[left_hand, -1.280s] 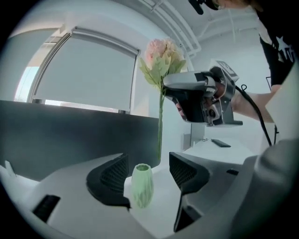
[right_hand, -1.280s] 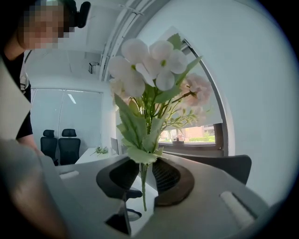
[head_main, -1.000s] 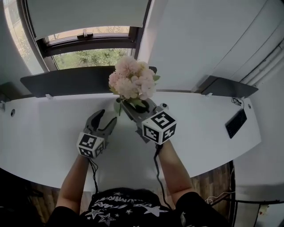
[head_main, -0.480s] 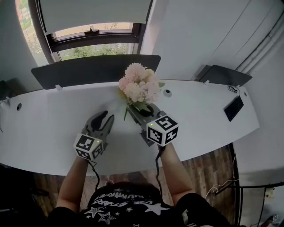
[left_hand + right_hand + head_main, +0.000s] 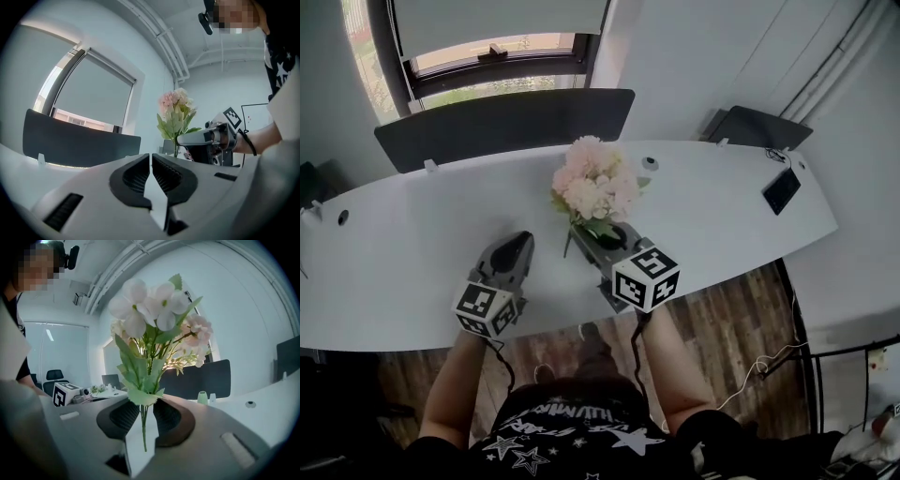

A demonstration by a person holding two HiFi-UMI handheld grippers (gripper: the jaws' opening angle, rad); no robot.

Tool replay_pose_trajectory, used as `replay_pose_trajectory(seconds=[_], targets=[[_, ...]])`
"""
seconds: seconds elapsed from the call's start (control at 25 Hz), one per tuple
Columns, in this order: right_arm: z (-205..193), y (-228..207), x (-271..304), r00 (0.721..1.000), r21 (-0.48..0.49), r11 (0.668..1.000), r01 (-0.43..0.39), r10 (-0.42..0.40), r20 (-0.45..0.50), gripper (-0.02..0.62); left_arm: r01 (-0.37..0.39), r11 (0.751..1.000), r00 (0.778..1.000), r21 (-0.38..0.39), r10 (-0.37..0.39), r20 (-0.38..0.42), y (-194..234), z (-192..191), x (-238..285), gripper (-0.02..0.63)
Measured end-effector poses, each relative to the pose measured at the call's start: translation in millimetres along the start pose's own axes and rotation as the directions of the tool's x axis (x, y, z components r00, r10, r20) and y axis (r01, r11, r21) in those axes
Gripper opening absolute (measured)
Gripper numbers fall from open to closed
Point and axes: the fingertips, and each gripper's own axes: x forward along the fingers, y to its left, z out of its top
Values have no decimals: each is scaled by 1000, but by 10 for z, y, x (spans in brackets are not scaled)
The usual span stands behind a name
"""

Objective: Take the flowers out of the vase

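The bunch of pale pink flowers (image 5: 595, 186) with green leaves stands upright in my right gripper (image 5: 586, 234), which is shut on its thin stems (image 5: 142, 427) just below the leaves. In the right gripper view the blooms (image 5: 154, 305) fill the middle. A small pale green vase (image 5: 202, 397) stands far back on the table near the dark screen; in the head view the flowers hide it. My left gripper (image 5: 517, 246) is to the left of the bunch, its jaws closing with nothing between them (image 5: 151, 164). The left gripper view also shows the flowers (image 5: 176, 110) and the right gripper (image 5: 187, 138).
The white curved table (image 5: 412, 244) has dark screens (image 5: 506, 127) along its back edge. A cable hole (image 5: 650, 163) lies right of the flowers and a black phone-like slab (image 5: 780, 190) sits at the far right. The wood floor (image 5: 722, 319) shows below the near edge.
The left jaws went from wide open to nearly together. Both grippers, and the flowers with the right one, drew back toward the table's near edge.
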Motion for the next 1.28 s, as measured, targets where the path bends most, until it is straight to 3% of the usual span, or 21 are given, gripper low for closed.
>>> replay_pose_trajectory(seconds=[0.36,0.64,0.92,1.28], targets=[[-321,269,-427,998,22,998,61,-60,-20,89,41,999,999,11,-41,1,-329,-149,-322,23],[-305,329,-692,1000,25,999,23,-23,-2,89,1,1000,1000,6,-1,12,-596,-101,-368,25],[-335,357,-1509,999,41,999,-6,5,39,89,-42,998,999,39,40,36,-1404,-10,-465,24],[-409,582,-1977,997,4,997,-73,73,21,86,-109,993,993,41,107,54,-1895,-8,-768,23]])
